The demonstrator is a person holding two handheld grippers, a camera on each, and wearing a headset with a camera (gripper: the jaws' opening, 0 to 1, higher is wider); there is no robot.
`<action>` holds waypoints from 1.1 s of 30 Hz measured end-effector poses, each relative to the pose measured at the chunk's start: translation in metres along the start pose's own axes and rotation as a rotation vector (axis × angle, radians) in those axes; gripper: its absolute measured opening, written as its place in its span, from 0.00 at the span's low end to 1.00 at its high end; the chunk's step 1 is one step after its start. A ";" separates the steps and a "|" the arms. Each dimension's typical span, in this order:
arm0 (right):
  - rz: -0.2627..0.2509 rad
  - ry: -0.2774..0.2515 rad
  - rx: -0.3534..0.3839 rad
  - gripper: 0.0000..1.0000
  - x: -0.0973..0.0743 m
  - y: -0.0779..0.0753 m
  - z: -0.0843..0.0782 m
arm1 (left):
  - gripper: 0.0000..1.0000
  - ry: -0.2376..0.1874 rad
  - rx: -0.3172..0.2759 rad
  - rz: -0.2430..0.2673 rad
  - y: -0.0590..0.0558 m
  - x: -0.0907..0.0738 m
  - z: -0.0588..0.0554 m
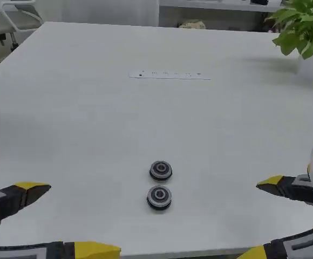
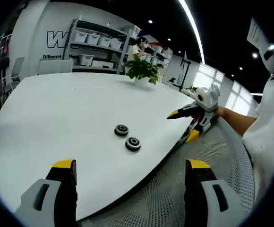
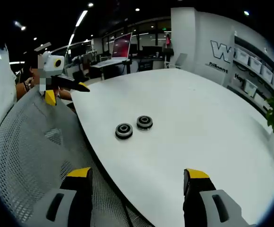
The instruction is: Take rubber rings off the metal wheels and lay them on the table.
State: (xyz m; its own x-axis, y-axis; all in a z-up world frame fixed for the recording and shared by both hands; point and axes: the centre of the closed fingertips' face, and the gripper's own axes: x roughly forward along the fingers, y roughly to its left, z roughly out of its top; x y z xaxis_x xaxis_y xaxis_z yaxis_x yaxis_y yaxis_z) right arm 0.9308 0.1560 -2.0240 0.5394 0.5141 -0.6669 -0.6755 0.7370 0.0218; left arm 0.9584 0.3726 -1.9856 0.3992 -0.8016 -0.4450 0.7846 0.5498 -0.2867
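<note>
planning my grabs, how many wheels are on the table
2. The far wheel and the near wheel lie close together by the near edge of the table. Nothing there looks able to hide another.

The big white table (image 1: pixel 81 118) holds a small round wheel (image 1: pixel 161 170), another wheel (image 1: pixel 159 197) just beside it, a thin strip (image 1: pixel 170 75) and a green plant (image 1: pixel 303 27).

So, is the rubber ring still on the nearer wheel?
On: the nearer wheel has a dark ring around its metal middle.
</note>
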 end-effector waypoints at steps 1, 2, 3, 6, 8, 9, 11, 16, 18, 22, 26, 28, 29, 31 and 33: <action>0.001 0.001 -0.002 0.78 0.000 0.000 0.000 | 0.90 -0.003 -0.004 -0.001 0.000 0.000 0.000; 0.003 0.007 -0.009 0.77 0.001 0.001 -0.001 | 0.90 -0.005 -0.006 0.001 0.000 0.000 0.000; 0.006 0.015 -0.015 0.77 0.001 0.001 -0.002 | 0.90 -0.009 -0.007 0.004 0.001 -0.001 0.001; 0.012 0.034 -0.023 0.78 0.002 0.003 -0.005 | 0.89 -0.013 -0.012 -0.009 -0.002 -0.001 0.002; 0.009 0.019 -0.021 0.78 0.002 0.002 -0.002 | 0.86 -0.019 -0.013 -0.030 -0.005 0.000 0.003; 0.007 0.005 -0.009 0.77 0.001 0.001 0.000 | 0.86 -0.026 -0.011 -0.033 -0.006 0.000 0.004; 0.006 -0.006 0.008 0.77 0.000 0.000 0.001 | 0.87 -0.029 -0.011 -0.028 -0.004 0.000 0.004; 0.011 0.020 -0.021 0.77 0.002 0.002 -0.003 | 0.90 -0.021 -0.006 -0.011 -0.002 0.000 0.003; 0.014 0.021 -0.020 0.77 0.002 0.002 -0.003 | 0.91 -0.025 -0.006 -0.005 -0.001 -0.001 0.004; 0.019 0.016 -0.014 0.77 0.002 0.004 -0.002 | 0.95 -0.043 -0.009 0.016 0.005 -0.002 0.005; 0.024 0.014 -0.012 0.77 0.002 0.004 -0.001 | 0.97 -0.054 -0.005 0.020 0.006 -0.002 0.007; 0.024 0.010 -0.011 0.77 0.002 0.004 -0.001 | 0.97 -0.040 -0.012 0.025 0.007 -0.002 0.004; 0.023 0.010 -0.007 0.77 0.002 0.004 -0.001 | 0.98 -0.029 -0.009 0.031 0.009 -0.002 0.002; 0.021 0.010 -0.004 0.77 0.002 0.003 -0.001 | 0.99 -0.026 -0.004 0.033 0.009 -0.001 0.001; 0.017 0.007 -0.006 0.77 0.001 0.003 -0.001 | 0.99 -0.025 -0.004 0.027 0.008 -0.001 0.001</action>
State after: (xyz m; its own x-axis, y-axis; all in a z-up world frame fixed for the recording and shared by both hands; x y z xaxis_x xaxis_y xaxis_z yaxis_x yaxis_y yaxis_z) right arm 0.9294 0.1584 -2.0255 0.5242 0.5237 -0.6715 -0.6876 0.7255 0.0291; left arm 0.9649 0.3781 -1.9867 0.4321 -0.7917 -0.4318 0.7712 0.5726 -0.2781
